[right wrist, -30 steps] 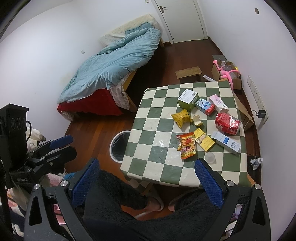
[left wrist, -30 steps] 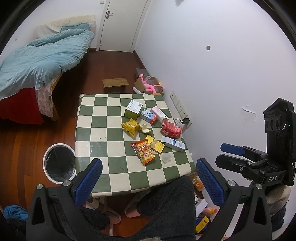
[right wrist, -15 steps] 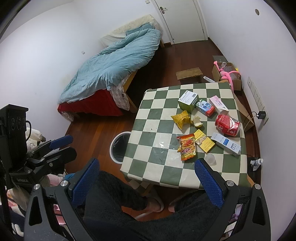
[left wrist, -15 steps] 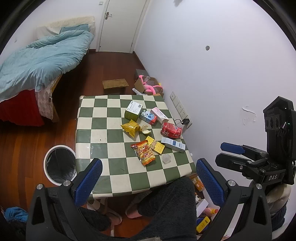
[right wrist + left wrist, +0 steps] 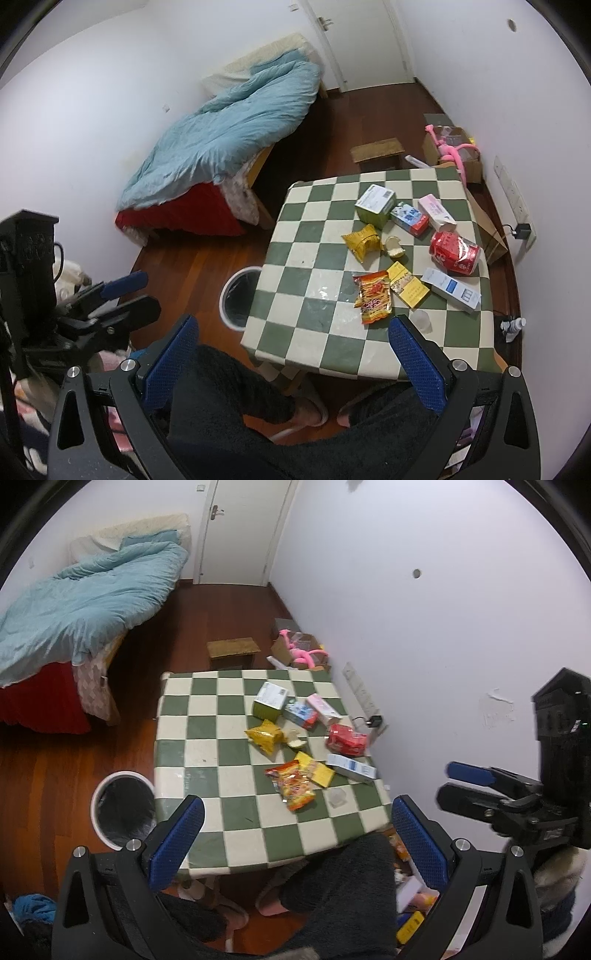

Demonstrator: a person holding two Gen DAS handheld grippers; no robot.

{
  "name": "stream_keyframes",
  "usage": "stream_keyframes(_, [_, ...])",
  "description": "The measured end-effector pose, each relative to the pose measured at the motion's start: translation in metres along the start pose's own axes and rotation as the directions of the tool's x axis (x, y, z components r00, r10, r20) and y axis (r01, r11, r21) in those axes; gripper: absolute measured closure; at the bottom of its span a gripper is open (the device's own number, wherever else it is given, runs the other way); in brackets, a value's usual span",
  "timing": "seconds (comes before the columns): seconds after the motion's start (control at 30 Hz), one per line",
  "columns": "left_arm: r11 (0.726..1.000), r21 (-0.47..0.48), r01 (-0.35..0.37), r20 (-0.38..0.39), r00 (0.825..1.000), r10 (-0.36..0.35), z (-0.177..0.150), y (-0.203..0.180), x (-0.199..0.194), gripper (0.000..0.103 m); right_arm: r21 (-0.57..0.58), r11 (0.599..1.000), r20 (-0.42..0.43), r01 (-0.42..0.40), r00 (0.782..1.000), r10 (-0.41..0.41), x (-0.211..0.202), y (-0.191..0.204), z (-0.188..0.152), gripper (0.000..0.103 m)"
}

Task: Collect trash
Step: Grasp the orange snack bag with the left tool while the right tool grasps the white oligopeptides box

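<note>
- Both grippers, left gripper (image 5: 295, 834) and right gripper (image 5: 291, 354), are hanging released and empty, high above the desk (image 5: 295, 236).
- The orange snack wrapper (image 5: 373, 297) is lying ahead and below, nearer the right gripper, its long axis pointing away.
- The trash bin (image 5: 123, 808) is standing left of the desk.

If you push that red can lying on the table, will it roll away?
The red can lies on its side near the table edge by the wall, so a nudge would probably roll it. It looks dented and crinkled, likely empty and light, so it may wobble rather than roll straight, and could crumple further under a firm squeeze.
</note>
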State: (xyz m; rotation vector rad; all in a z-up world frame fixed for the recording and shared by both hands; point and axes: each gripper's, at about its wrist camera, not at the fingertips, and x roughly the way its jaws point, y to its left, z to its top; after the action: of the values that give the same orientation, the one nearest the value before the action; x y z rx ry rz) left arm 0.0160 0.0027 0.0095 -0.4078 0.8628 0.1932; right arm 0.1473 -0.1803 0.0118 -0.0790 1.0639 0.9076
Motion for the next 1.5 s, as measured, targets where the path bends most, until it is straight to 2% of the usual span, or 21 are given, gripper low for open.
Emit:
stream_keyframes(0.13, [0.987, 0.006, -0.161, -0.009, 0.987, 0.161, -0.004, 0.009, 0.035, 0.0, 0.078, 0.993, 0.015, 0.089, 0.996, -0.09, 0.02, -0.022, -0.006, 0.0])
stream_keyframes(0.27, [0.958, 0.007, -0.287, -0.068, 0.955, 0.287, -0.013, 0.025, 0.098, 0.0, 0.158, 0.973, -0.015, 0.169, 0.986, -0.168, 0.056, -0.064, -0.016, 0.0])
stream_keyframes(0.43, [0.938, -0.018, -0.346, -0.211, 0.918, 0.334, -0.033, 0.046, 0.183, 0.0, 0.224, 0.929, -0.1, 0.293, 0.956, -0.277, 0.117, -0.137, -0.025, 0.0])
stream_keyframes(0.5, [0.929, -0.02, -0.37, -0.253, 0.901, 0.353, -0.04, 0.045, 0.21, 0.0, 0.207, 0.912, -0.142, 0.354, 0.933, -0.33, 0.143, -0.17, -0.024, 0.0])
stream_keyframes(0.57, [0.925, -0.028, -0.379, -0.3, 0.886, 0.354, -0.045, 0.045, 0.239, 0.0, 0.147, 0.897, -0.198, 0.416, 0.901, -0.385, 0.173, -0.2, -0.018, 0.0])
stream_keyframes(0.63, [0.926, -0.046, -0.375, -0.342, 0.877, 0.339, -0.048, 0.042, 0.267, 0.0, 0.056, 0.883, -0.262, 0.466, 0.86, -0.438, 0.205, -0.224, -0.011, 0.0])
stream_keyframes(0.7, [0.931, -0.079, -0.355, -0.381, 0.874, 0.301, -0.048, 0.038, 0.29, 0.0, -0.015, 0.877, -0.319, 0.48, 0.829, -0.459, 0.231, -0.242, -0.006, 0.001])
stream_keyframes(0.83, [0.943, -0.14, -0.301, -0.434, 0.875, 0.214, -0.045, 0.026, 0.327, 0.0, -0.175, 0.849, -0.36, 0.499, 0.77, -0.527, 0.274, -0.258, 0.001, 0.003])
stream_keyframes(0.9, [0.948, -0.16, -0.276, -0.461, 0.87, 0.175, -0.043, 0.017, 0.348, 0.0, -0.218, 0.842, -0.368, 0.493, 0.758, -0.539, 0.286, -0.263, 0.003, 0.003])
stream_keyframes(0.93, [0.95, -0.167, -0.266, -0.471, 0.867, 0.16, -0.043, 0.015, 0.355, 0.0, -0.235, 0.842, -0.372, 0.486, 0.755, -0.54, 0.292, -0.266, 0.003, 0.005])
stream_keyframes(1.0, [0.951, -0.189, -0.244, -0.498, 0.859, 0.122, -0.042, 0.01, 0.371, 0.0, -0.245, 0.85, -0.39, 0.466, 0.756, -0.527, 0.301, -0.274, 0.002, 0.016])
stream_keyframes(1.03, [0.951, -0.2, -0.234, -0.504, 0.858, 0.105, -0.042, 0.007, 0.377, 0.0, -0.237, 0.858, -0.399, 0.456, 0.76, -0.514, 0.304, -0.279, 0.001, 0.027])
stream_keyframes(1.07, [0.952, -0.203, -0.229, -0.507, 0.857, 0.098, -0.041, 0.005, 0.382, 0.0, -0.226, 0.861, -0.404, 0.456, 0.76, -0.508, 0.307, -0.282, 0.0, 0.033])
stream_keyframes(1.17, [0.955, -0.182, -0.234, -0.508, 0.854, 0.113, -0.04, -0.001, 0.392, 0.006, -0.165, 0.872, -0.408, 0.462, 0.773, -0.486, 0.301, -0.29, 0.0, 0.041])
stream_keyframes(1.23, [0.955, -0.168, -0.246, -0.508, 0.852, 0.13, -0.04, -0.002, 0.396, 0.009, -0.08, 0.885, -0.428, 0.458, 0.787, -0.445, 0.292, -0.299, 0.0, 0.043])
stream_keyframes(1.27, [0.955, -0.158, -0.253, -0.505, 0.851, 0.142, -0.041, -0.002, 0.398, 0.014, -0.006, 0.901, -0.457, 0.433, 0.801, -0.388, 0.287, -0.306, 0.0, 0.045])
stream_keyframes(1.3, [0.955, -0.144, -0.261, -0.503, 0.85, 0.156, -0.041, -0.002, 0.399, 0.014, 0.058, 0.914, -0.475, 0.4, 0.817, -0.327, 0.285, -0.31, -0.001, 0.045])
stream_keyframes(1.37, [0.958, -0.127, -0.257, -0.485, 0.859, 0.166, -0.041, -0.004, 0.395, 0.021, 0.119, 0.93, -0.475, 0.349, 0.842, -0.255, 0.282, -0.313, -0.004, 0.045])
stream_keyframes(1.4, [0.959, -0.121, -0.256, -0.478, 0.862, 0.17, -0.042, -0.005, 0.394, 0.025, 0.112, 0.932, -0.472, 0.344, 0.844, -0.255, 0.282, -0.312, -0.004, 0.045])
stream_keyframes(1.43, [0.958, -0.107, -0.265, -0.477, 0.859, 0.185, -0.042, -0.004, 0.392, 0.035, 0.097, 0.933, -0.468, 0.348, 0.843, -0.266, 0.283, -0.311, -0.004, 0.043])
stream_keyframes(1.5, [0.961, -0.081, -0.264, -0.473, 0.859, 0.196, -0.043, -0.005, 0.39, 0.04, 0.058, 0.928, -0.46, 0.367, 0.835, -0.301, 0.287, -0.307, -0.003, 0.041])
